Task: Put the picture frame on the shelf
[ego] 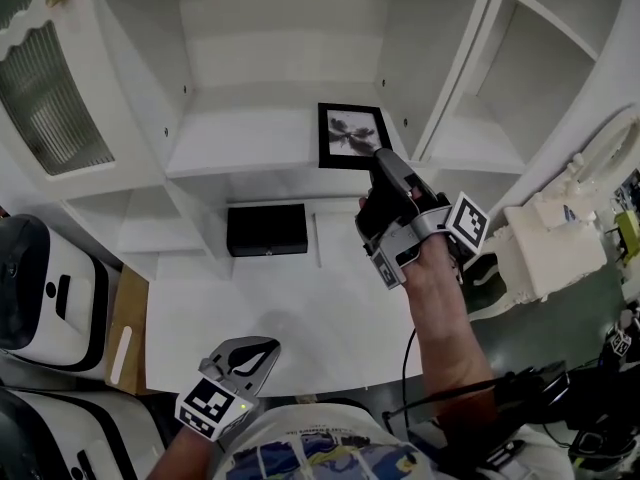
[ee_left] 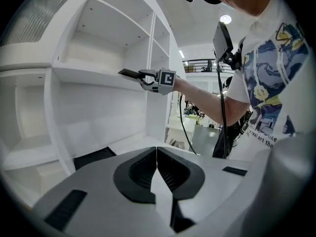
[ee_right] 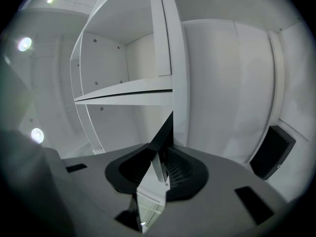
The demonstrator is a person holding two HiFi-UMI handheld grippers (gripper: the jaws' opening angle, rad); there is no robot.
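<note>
Frame (ego: 352, 136) lies near flat on shelf (ego: 240, 133), right end by divider (ego: 398, 68). My left claw (ego: 262, 350) parked low over table (ego: 300, 308), jaws together, empty, out of way. My right claw (ego: 383, 163) reaches in, jaws pinching frame's near corner to steady it flat. I judge placement nearly done; release next.

Black picture frame (ego: 353, 136) with a pale grey print, face up, nearly flat, upper centre of the head view — at the right end of a white shelf (ego: 250, 133) board.
</note>
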